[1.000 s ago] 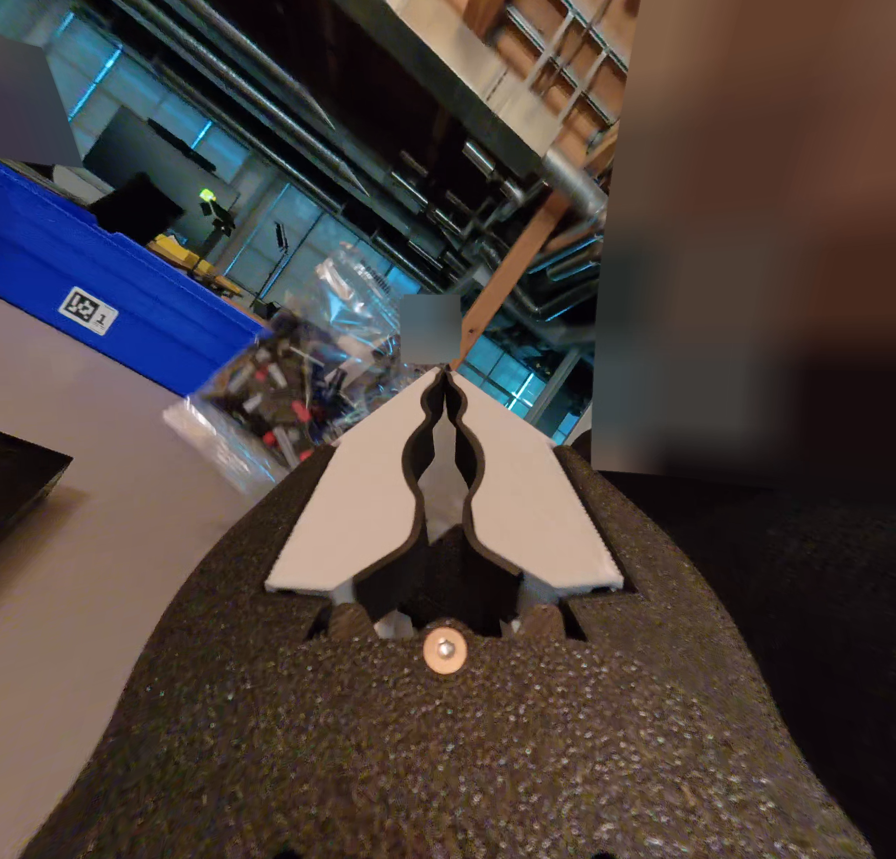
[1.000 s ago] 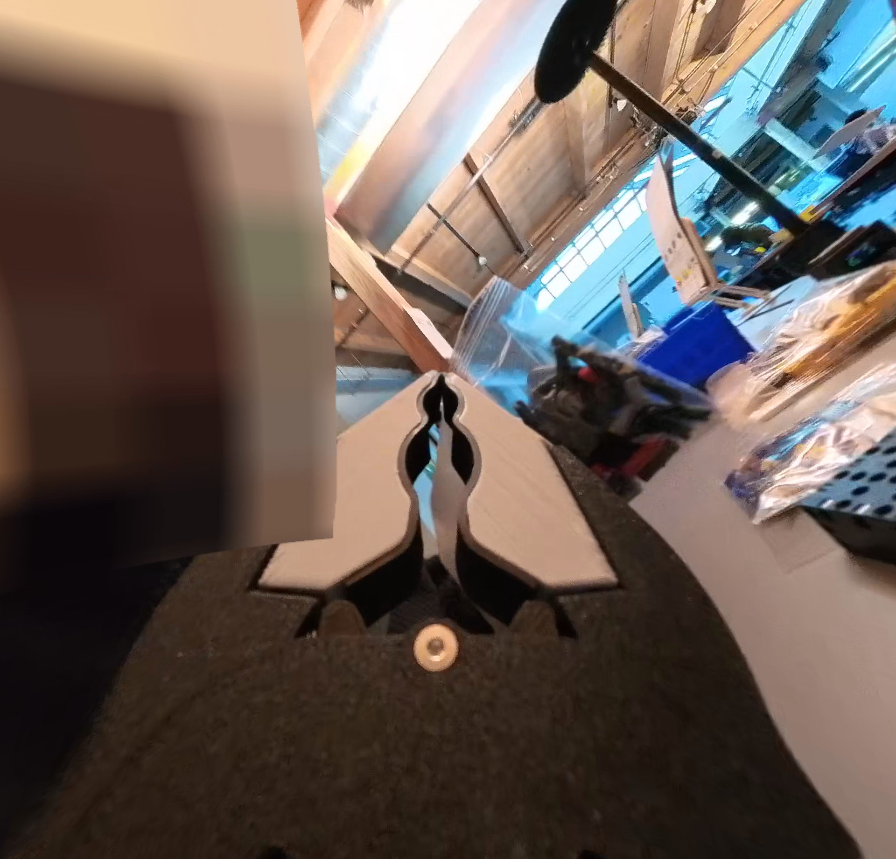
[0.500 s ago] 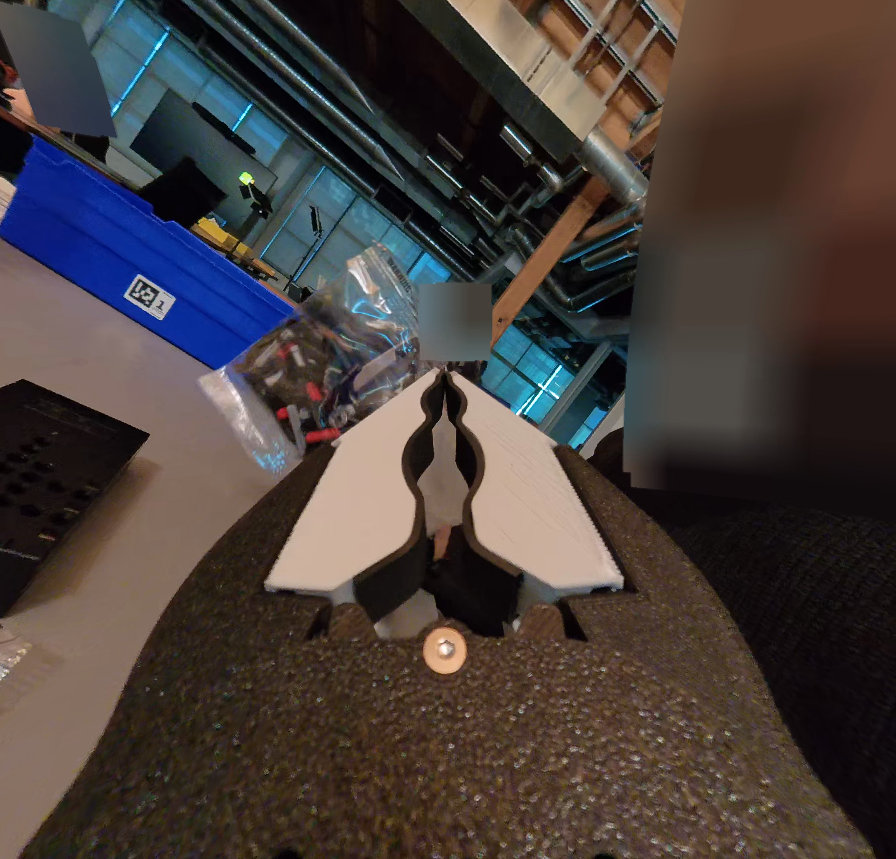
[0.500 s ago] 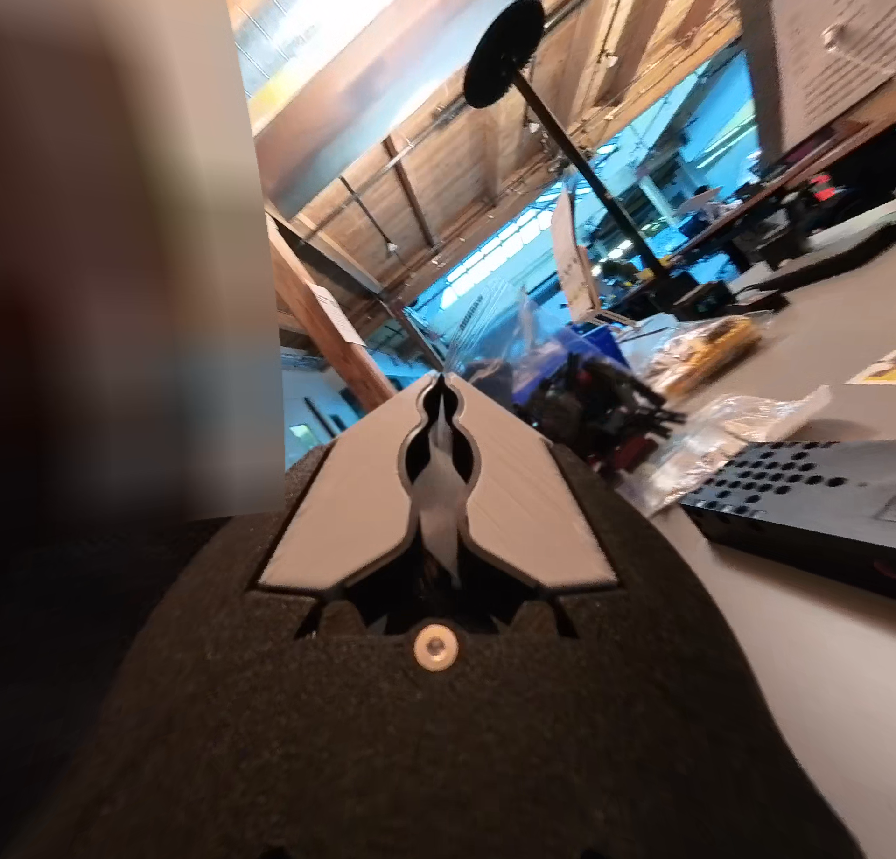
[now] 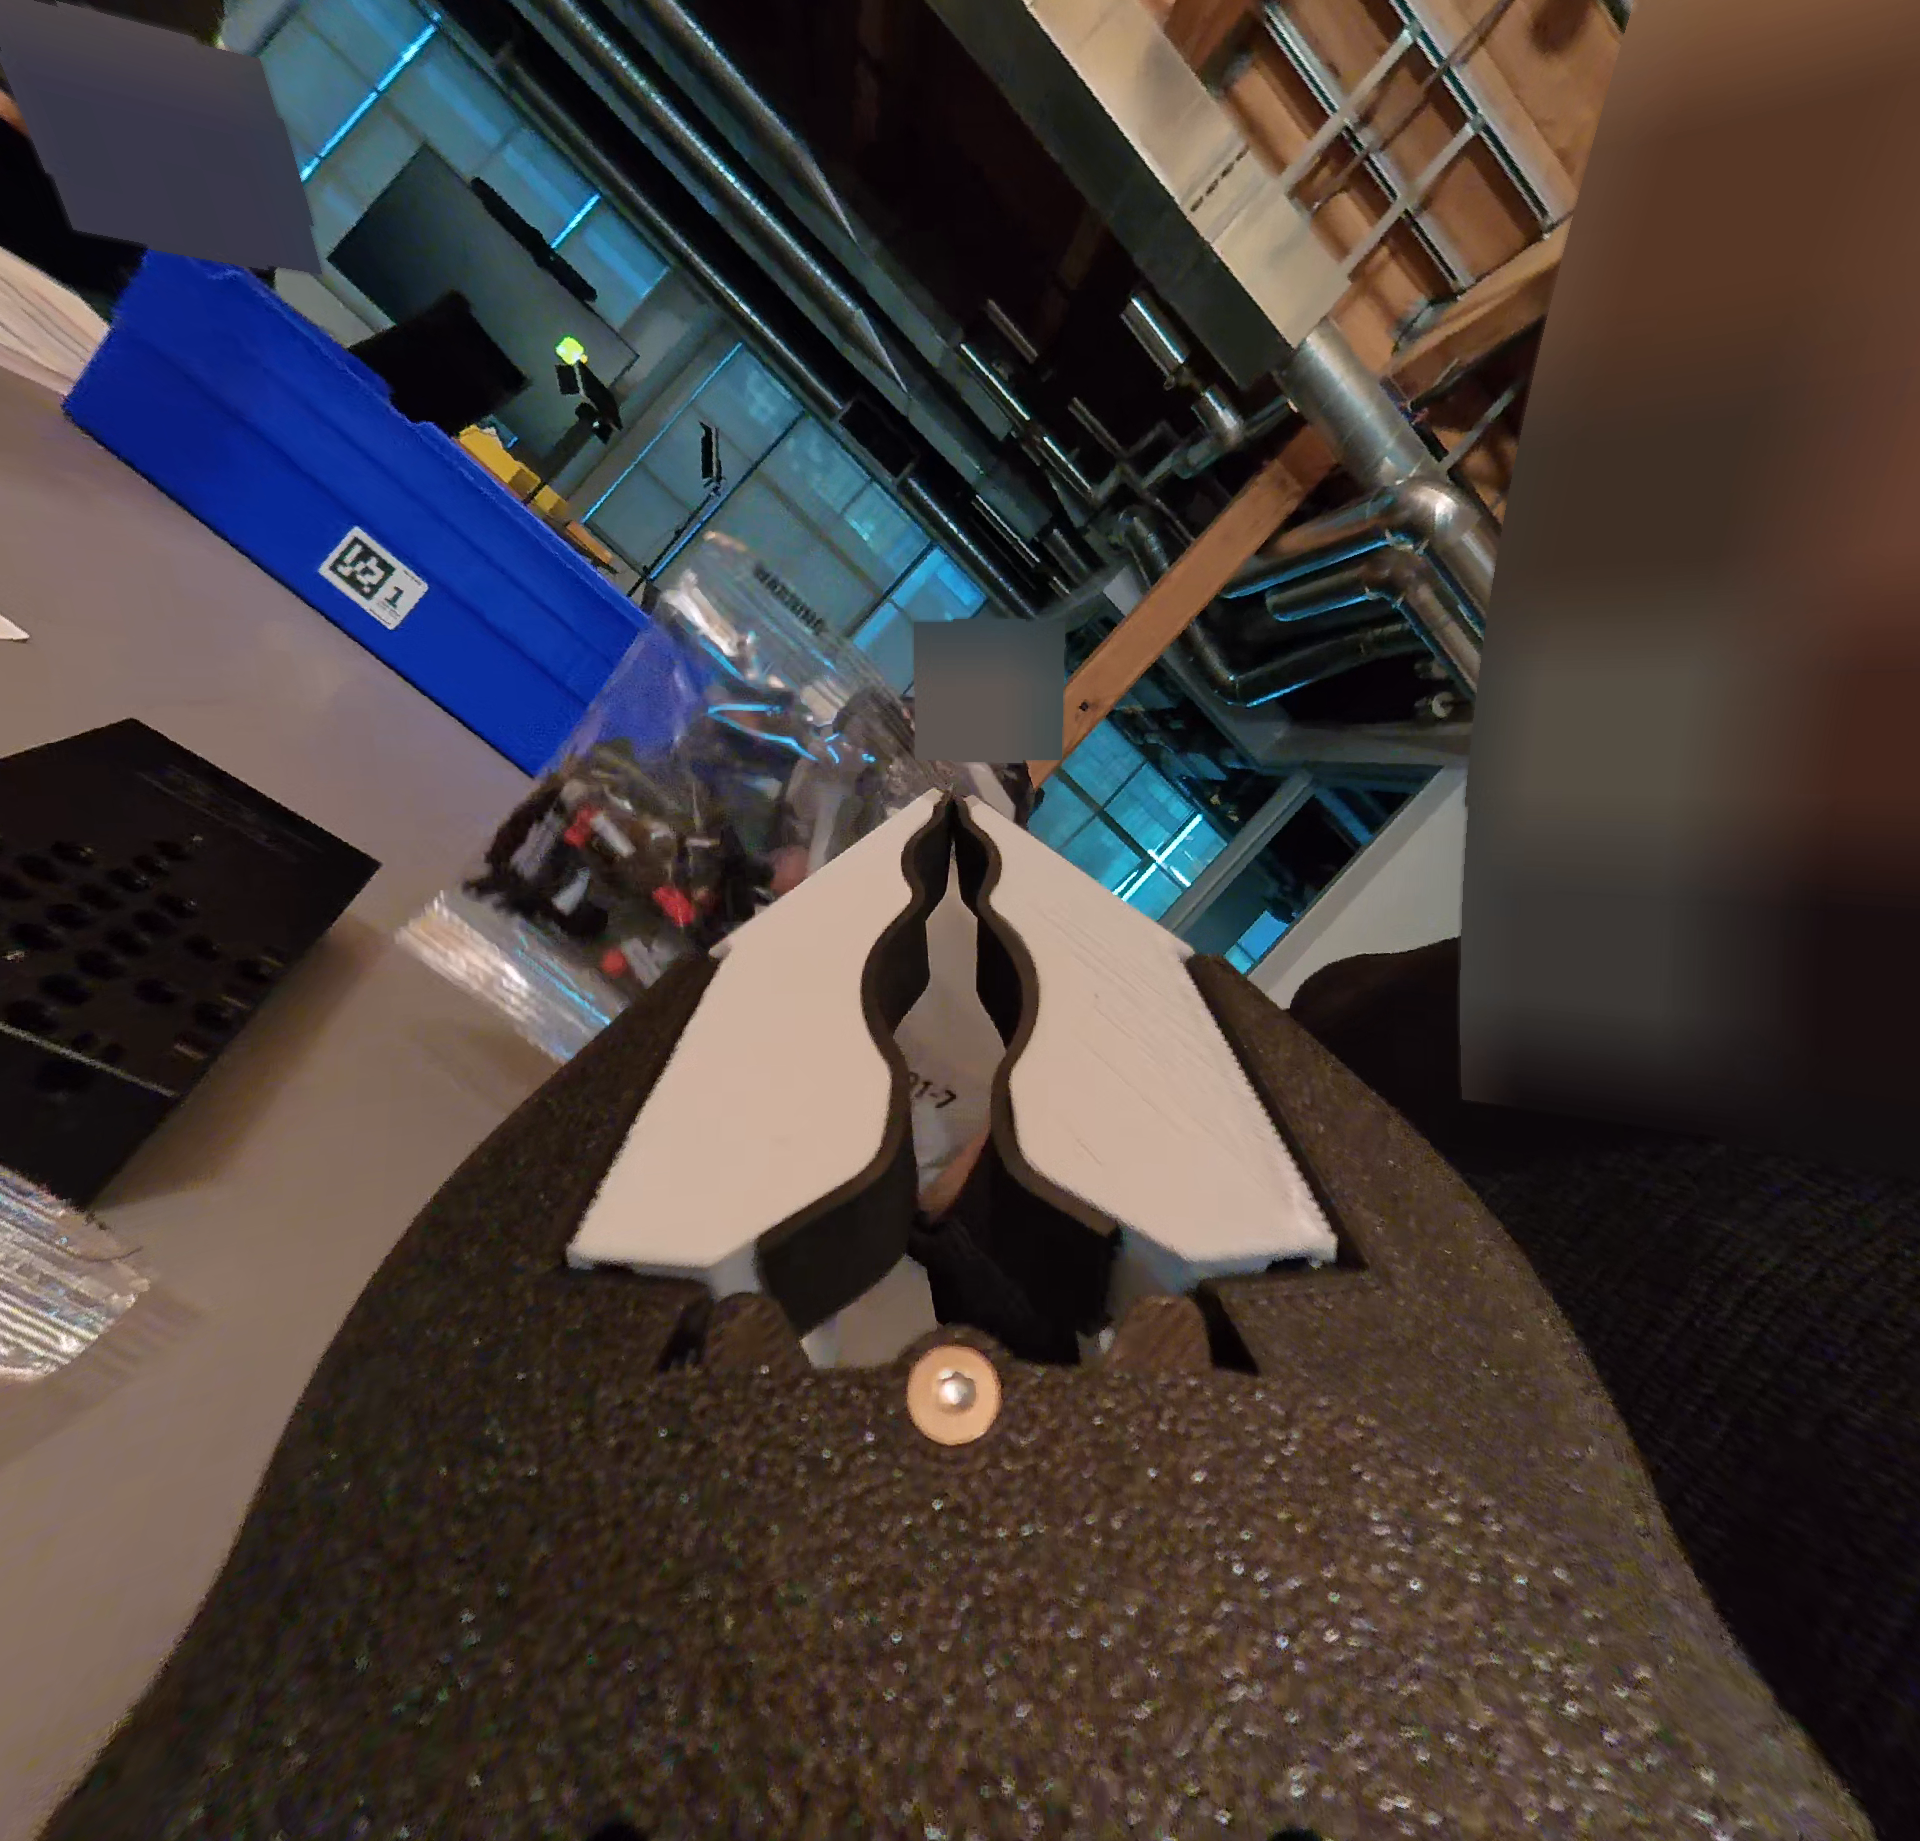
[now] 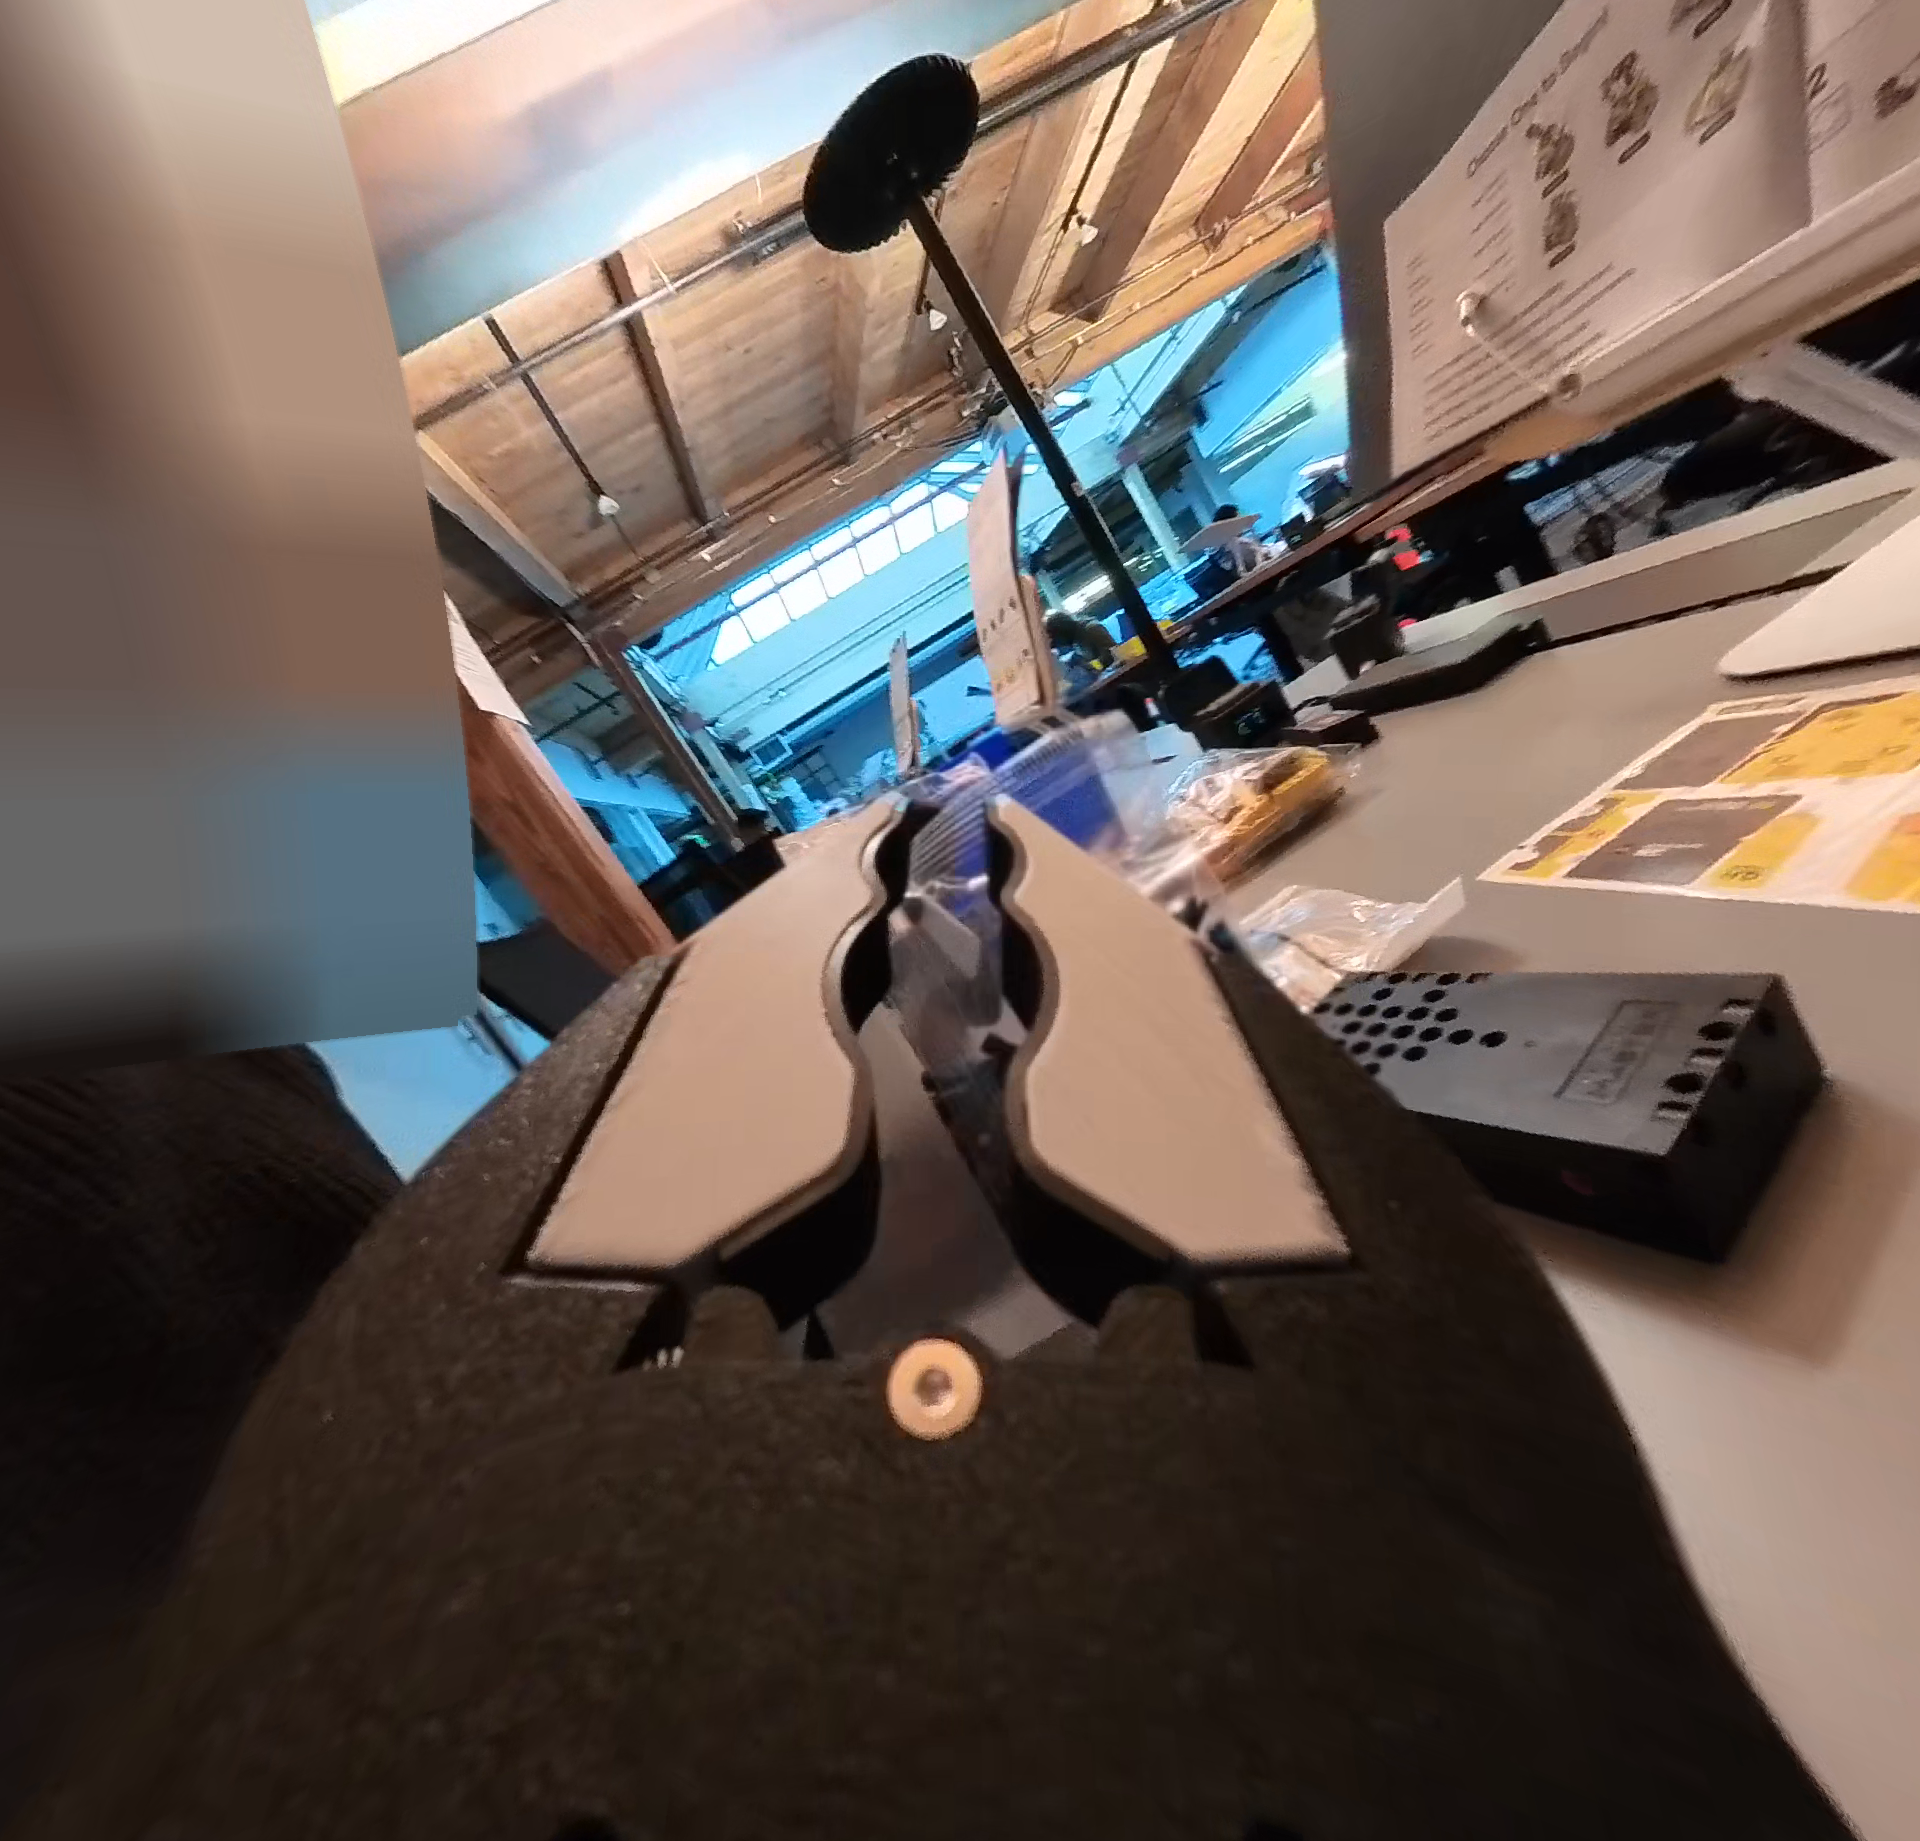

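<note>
L tool [image 5: 951, 804]: tips were pressed together w/ no gap at the end, and they seemed to pinch the top film of the clear bag [image 5: 675, 835]. The bag's load of small black, red and white parts sagged onto the bench [image 5: 208, 669] just beyond the black box [image 5: 135, 918], on the side toward the tool. A bit of white label showed through the wavy slot between the fingers, lower down. We couldn't tell how much film sat inside the pinch.

R tool [image 6: 945, 815]: fingers stood slightly parted. A strip of the same bag's clear film ran up the gap between them; whether the pads touched it, we couldn't tell. The tool was raised above the bench, and the black box lay just beside its fingers, flat, holes on top.

Around the black box, L wrist view: a blue bin [image 5: 343, 503] stood behind it, farther along the bench, w/ a square tag on its side. A crinkled piece of clear wrap [image 5: 52, 1272] lay at the box's near corner.

R wrist view: a small empty-looking clear bag [image 6: 1340, 929] lay just behind the box, a bag of yellow parts [image 6: 1257, 794] farther behind, a yellow printed sheet [image 6: 1714, 825] beyond the box and apart from it. A black pole w/ a round disc [image 6: 894, 170] rose well behind.
</note>
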Available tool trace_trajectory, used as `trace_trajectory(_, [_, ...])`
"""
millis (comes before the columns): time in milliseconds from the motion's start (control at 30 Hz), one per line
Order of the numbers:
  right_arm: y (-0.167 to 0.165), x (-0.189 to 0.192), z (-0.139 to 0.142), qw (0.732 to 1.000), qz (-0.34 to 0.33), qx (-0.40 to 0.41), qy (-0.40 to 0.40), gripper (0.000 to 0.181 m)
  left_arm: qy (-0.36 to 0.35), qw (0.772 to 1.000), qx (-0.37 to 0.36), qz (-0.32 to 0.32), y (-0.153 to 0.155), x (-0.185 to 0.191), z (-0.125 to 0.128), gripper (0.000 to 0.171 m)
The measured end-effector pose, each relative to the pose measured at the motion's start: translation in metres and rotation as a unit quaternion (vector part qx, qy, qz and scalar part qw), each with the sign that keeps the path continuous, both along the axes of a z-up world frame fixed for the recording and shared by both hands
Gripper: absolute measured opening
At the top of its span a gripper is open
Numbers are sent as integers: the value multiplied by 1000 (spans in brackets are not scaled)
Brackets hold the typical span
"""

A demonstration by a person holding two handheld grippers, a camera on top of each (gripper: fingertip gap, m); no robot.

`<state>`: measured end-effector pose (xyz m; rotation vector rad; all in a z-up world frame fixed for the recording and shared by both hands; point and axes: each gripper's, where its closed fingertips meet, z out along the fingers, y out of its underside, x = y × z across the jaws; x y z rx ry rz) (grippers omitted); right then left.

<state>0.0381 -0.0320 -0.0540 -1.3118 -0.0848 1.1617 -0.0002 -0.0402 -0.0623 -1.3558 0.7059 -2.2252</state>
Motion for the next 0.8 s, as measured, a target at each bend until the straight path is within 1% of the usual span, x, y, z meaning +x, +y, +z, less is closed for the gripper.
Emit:
trace_trajectory(67, [-1,-2,0,999,-17,12,-34,20,1,1000,-3,-2,0,0,-1,0])
trace_trajectory(167, [-5,-13,0,991,-42,51,-115,27,5,1000,-4,-1,1,1,-2,0])
trace_trajectory(233, [-9,-22,-2,976,-68,87,-187,28,10,1000,-2,-3,0,2,-3,0])
trace_trajectory(300, [-10,-30,-8,954,-95,115,-260,28,18,1000,8,-1,-2,3,-5,0])
trace_trajectory(367, [-6,-32,-15,936,-124,117,-307,28,28,999,24,2,-5,5,-7,0])
trace_trajectory(433, [-4,-29,-16,936,-131,110,-307,32,31,999,32,8,-4,5,-7,0])
trace_trajectory(500, [-3,-27,-17,944,-116,99,-292,33,32,999,33,7,-5,5,-8,0])
trace_trajectory(533, [-3,-25,-16,948,-110,96,-284,32,30,999,34,5,-5,5,-7,0])
trace_trajectory(600, [-3,-20,-15,949,-113,94,-279,24,26,999,36,0,-7,4,-6,0])
trace_trajectory(633, [-3,-17,-15,948,-117,95,-282,22,24,999,36,-4,-7,4,-5,0])
trace_trajectory(800, [-2,-16,-22,933,-123,99,-323,22,24,999,36,-19,-11,4,-6,0])
